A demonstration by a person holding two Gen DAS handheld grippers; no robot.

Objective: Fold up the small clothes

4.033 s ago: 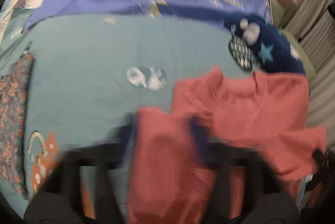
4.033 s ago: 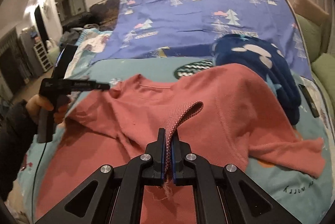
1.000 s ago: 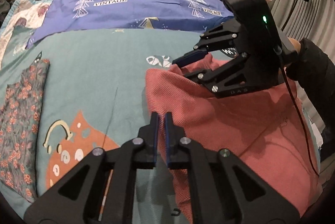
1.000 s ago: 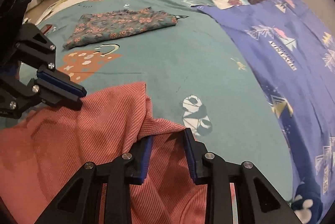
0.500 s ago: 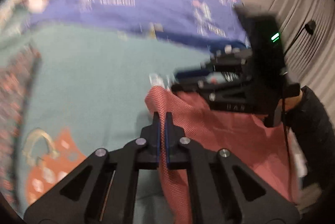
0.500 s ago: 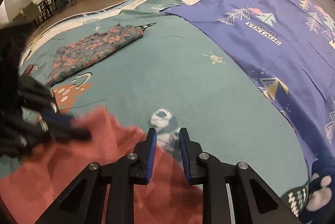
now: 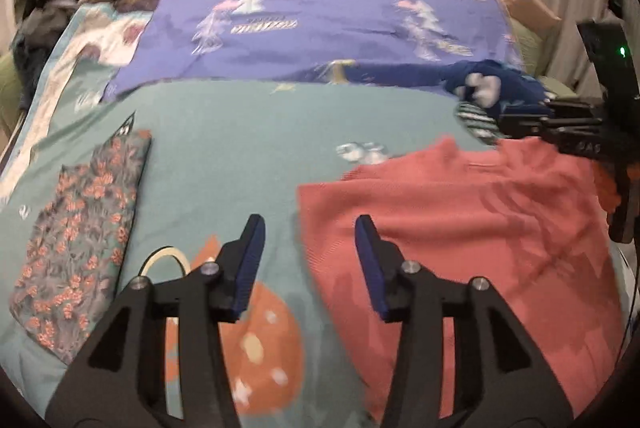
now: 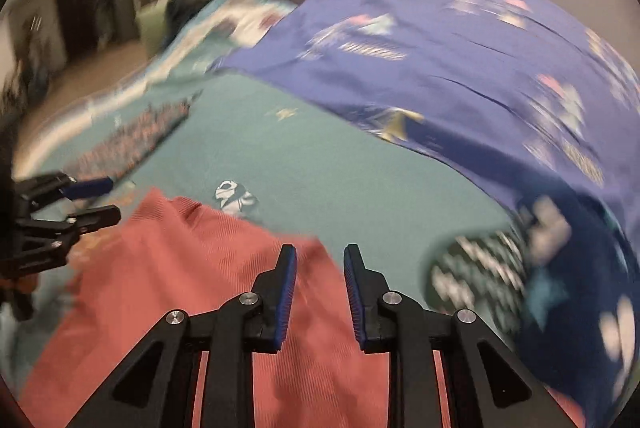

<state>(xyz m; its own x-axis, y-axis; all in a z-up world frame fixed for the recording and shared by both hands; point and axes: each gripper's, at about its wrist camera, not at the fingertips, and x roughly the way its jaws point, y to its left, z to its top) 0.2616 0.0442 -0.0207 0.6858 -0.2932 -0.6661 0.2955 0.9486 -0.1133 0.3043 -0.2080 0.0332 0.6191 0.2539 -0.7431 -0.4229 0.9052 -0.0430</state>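
Presently between folds, by the look of it: the red knit top (image 7: 460, 228) lies flat on the teal bedsheet (image 7: 248, 131), on the right side of the bed as the left wrist view has it, its left edge straight and its neckline toward the purple duvet (image 7: 320, 19). Left gripper (image 7: 308, 252) hangs over that left edge with jaws opening, about half spread, nothing between the pads; the cloth edge runs under the gap but no pad touches it. Right gripper (image 8: 318, 288) is above the top's far right corner, near the neckline end, jaws part open and widening a little, nothing clamped. That view is smeared by motion, so whether its tips brush the fabric I cannot tell. A floral garment (image 7: 76, 244), already folded, lies well apart at the left of the sheet; a navy fleece piece (image 7: 492, 83) sits heaped just beyond the top's collar. Judgement: one lengthwise fold looks laid and released, and the top wants at least one more fold to match the floral piece. Next move calls for both grippers to come down on matching corners of one end, pinch all layers squarely, and carry them across together without dragging the piece along the sheet.
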